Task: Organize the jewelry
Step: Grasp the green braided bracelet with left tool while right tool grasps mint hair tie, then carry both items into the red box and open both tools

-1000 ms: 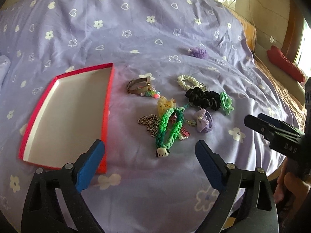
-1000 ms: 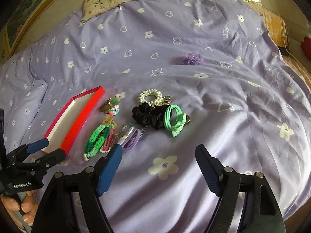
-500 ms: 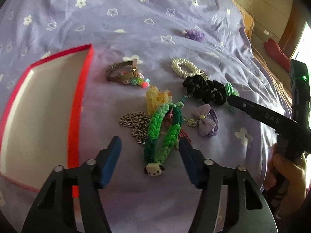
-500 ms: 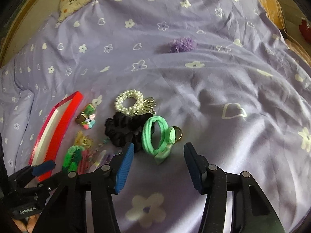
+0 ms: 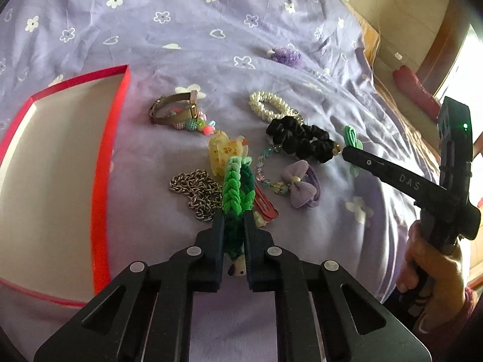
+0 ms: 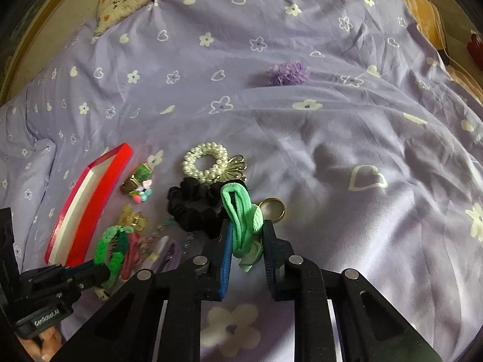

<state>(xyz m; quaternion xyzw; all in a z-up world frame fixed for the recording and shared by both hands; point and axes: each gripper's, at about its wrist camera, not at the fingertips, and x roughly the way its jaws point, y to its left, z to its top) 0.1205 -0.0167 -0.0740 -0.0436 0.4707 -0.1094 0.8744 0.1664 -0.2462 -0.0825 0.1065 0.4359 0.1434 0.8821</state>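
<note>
Left gripper [image 5: 234, 226]: clenched on green braided cord bracelet [image 5: 234, 187]. Right gripper [image 6: 246, 235]: jaws closing around mint-green elastic hair tie [image 6: 241, 217]. Step: pickup. Next: lift clear, carry to red-rimmed cardboard tray [image 5: 104, 157], left of both.

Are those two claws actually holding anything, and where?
Left gripper pinches the green braided bracelet near its puppy-charm end. Right gripper, closing, squeezes the mint hair tie mid-loop.
</note>
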